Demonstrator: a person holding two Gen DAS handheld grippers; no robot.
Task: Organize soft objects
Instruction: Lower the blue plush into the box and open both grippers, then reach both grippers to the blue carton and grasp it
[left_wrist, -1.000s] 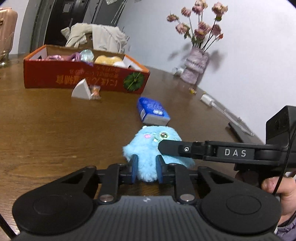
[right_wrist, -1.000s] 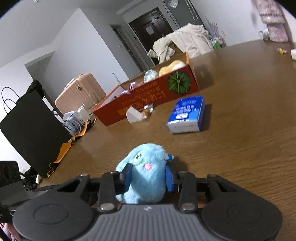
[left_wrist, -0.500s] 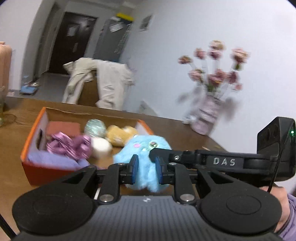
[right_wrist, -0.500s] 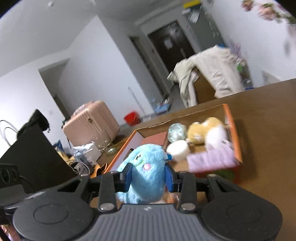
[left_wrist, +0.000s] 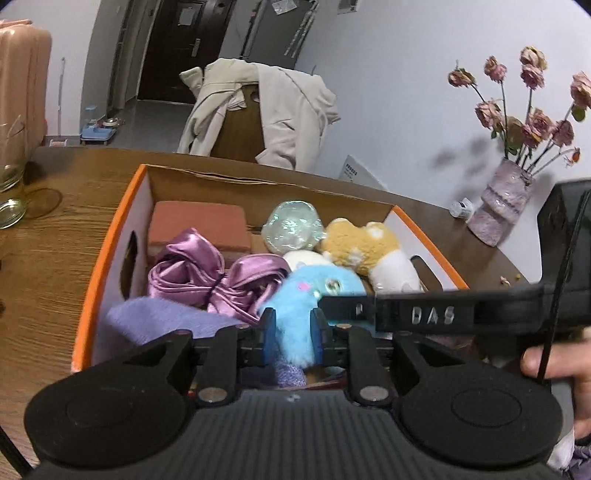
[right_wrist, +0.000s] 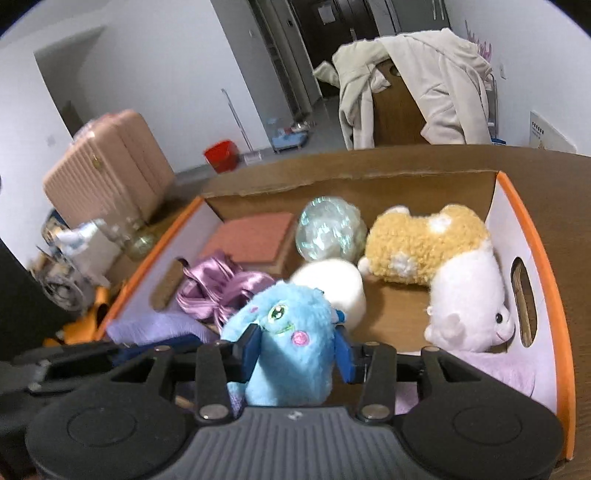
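Observation:
A fluffy blue plush toy (left_wrist: 314, 295) hangs just above the open orange cardboard box (left_wrist: 110, 240). My left gripper (left_wrist: 292, 332) pinches its lower part, jaws easing open. My right gripper (right_wrist: 295, 349) flanks its body (right_wrist: 288, 332); its jaws are opening, the pads still touch the fur. A right finger (left_wrist: 343, 304) crosses the left wrist view. Inside lie a purple satin bow (left_wrist: 207, 277), a shiny ball (left_wrist: 291, 227), a yellow-and-white plush (right_wrist: 421, 243), a pale pink plush (right_wrist: 469, 302), a white round toy (right_wrist: 332, 284), a lilac cloth (left_wrist: 166, 317) and a terracotta pad (left_wrist: 199, 225).
The box sits on a wooden table (left_wrist: 55, 258). A vase of dried roses (left_wrist: 506, 206) stands at the right, a glass (left_wrist: 9, 192) at the left edge. A chair draped with a beige coat (left_wrist: 266, 114) is behind the table. A hand (left_wrist: 554, 365) grips the right tool.
Both grippers carried the blue plush from the bare table, past the blue packet, to above the box. The right jaws now stand wider around it.

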